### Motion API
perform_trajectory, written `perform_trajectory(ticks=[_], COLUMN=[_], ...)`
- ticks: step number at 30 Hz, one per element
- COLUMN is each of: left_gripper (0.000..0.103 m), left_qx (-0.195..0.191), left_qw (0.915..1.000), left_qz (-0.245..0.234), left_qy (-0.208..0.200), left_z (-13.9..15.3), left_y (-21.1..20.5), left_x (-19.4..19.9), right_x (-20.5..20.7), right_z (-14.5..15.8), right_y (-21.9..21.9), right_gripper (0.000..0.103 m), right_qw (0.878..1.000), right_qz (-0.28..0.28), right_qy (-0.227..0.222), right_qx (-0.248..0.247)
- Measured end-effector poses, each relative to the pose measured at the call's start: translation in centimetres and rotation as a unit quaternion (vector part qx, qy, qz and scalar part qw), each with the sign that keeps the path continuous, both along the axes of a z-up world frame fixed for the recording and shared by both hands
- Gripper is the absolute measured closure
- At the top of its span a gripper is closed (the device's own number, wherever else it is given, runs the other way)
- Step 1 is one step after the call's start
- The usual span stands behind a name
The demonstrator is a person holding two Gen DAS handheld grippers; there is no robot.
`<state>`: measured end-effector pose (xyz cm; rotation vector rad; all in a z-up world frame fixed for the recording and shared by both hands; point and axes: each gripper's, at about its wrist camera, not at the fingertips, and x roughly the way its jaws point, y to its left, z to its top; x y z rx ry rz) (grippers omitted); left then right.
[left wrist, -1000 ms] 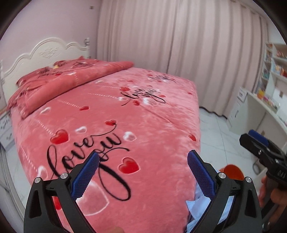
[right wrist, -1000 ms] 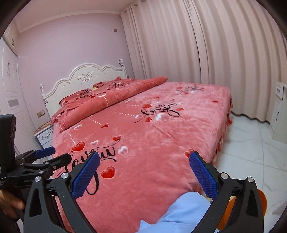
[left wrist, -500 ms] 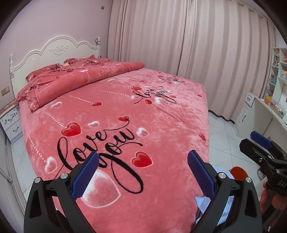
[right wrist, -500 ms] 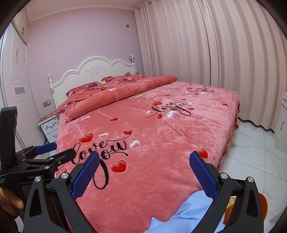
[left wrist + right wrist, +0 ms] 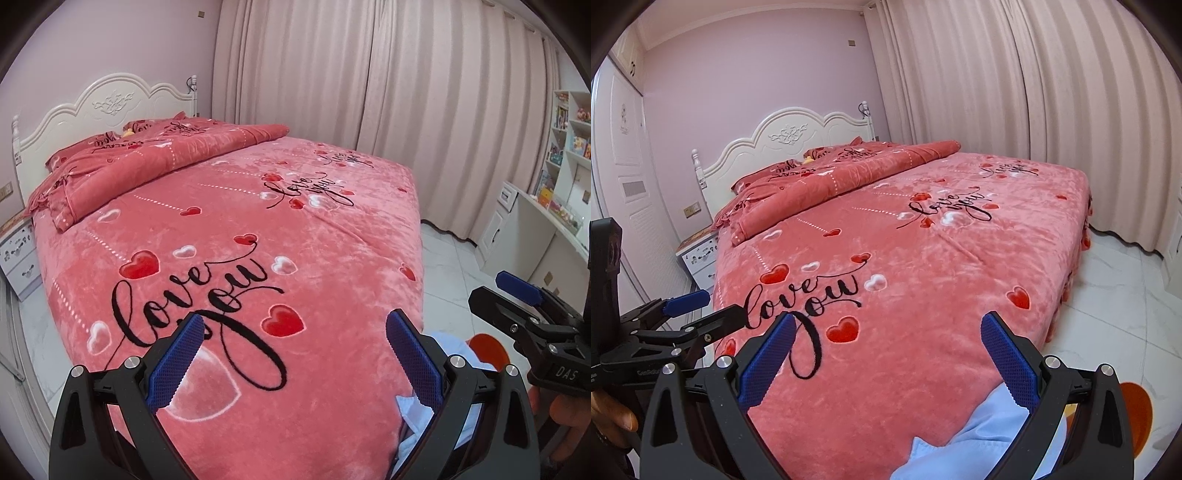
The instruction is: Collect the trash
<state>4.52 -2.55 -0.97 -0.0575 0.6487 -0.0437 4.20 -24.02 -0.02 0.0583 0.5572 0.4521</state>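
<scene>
My left gripper (image 5: 293,347) is open and empty, held above the near end of a bed with a pink heart-print blanket (image 5: 229,236). My right gripper (image 5: 888,347) is open and empty over the same blanket (image 5: 905,251). Each gripper shows at the edge of the other's view, the right one (image 5: 517,306) at right, the left one (image 5: 698,310) at left. A small yellow thing (image 5: 809,159) lies by the pillows; what it is I cannot tell. No clear piece of trash shows on the blanket.
A folded quilt (image 5: 147,166) and white headboard (image 5: 110,107) are at the far end. A nightstand (image 5: 698,258) stands left of the bed. Curtains (image 5: 406,92), a white desk and shelves (image 5: 546,206) are to the right. An orange object (image 5: 1134,413) lies on the tile floor.
Both views have risen and pulled back from the bed, so more of the blanket, headboard and wall shows. Both grippers stay open and empty.
</scene>
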Motion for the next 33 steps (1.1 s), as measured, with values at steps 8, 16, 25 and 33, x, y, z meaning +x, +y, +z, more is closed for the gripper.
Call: perform_trajectory(ticks=[8,16,25,33], left_gripper=[0.006,0.006,0.006,0.006], left_qx=[0.001,0.003,0.003,0.004], left_qw=[0.9999,0.9999,0.9998,0.9998], left_qz=[-0.009,-0.01,-0.011,-0.008], left_qy=[0.006,0.011,0.016,0.02], left_z=[-0.1,-0.1,-0.3,-0.5], left_y=[-0.5,-0.6,-0.6,-0.6], left_x=[-0.1,-0.1,-0.1,-0.1], right_x=[0.3,0.4,0.4,0.5], right_z=[-0.4,-0.5,-0.9,-1.1], right_y=[-0.2,-0.2,0.0,0.2], right_gripper=[0.005,0.005,0.005,0.005], right_qw=[1.0,1.0,1.0,1.0], right_qz=[-0.004,-0.003,-0.004,-0.004], right_qy=[0.012,0.015,0.021,0.024], right_qx=[0.004,0.004,0.004,0.004])
